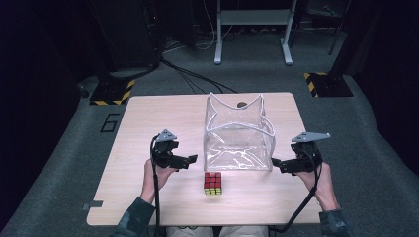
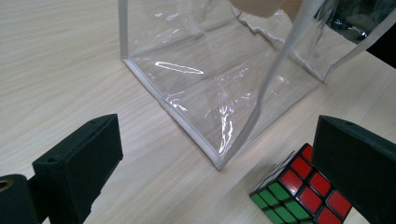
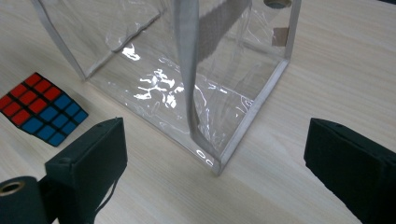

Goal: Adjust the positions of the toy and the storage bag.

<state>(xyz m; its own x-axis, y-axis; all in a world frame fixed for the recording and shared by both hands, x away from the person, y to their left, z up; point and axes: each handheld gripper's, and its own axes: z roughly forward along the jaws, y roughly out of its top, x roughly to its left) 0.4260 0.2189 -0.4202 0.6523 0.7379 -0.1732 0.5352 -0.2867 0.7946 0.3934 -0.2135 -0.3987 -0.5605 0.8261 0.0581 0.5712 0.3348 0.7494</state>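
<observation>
Presently: cube (image 1: 213, 183) on bench (image 1: 138, 118), just before clear bag (image 1: 239, 133) | left hand-held gripper (image 1: 190, 159) nearer, cube to its right, jaws open, empty | right hand-held gripper (image 1: 274, 163) open beside bag corner

Light wood-grain table (image 1: 148, 123), rectangular, rounded corners, on grey carpet. Two things sit directly on it. Clear plastic bag (image 1: 239, 136) with white edging stands upright, open top, just right of table centre. Rubik's cube (image 1: 213, 183) lies just in front of the bag's near-left bottom corner, close but not touching, red face up. Small round hole (image 1: 241, 104) in the tabletop just behind the bag.
</observation>
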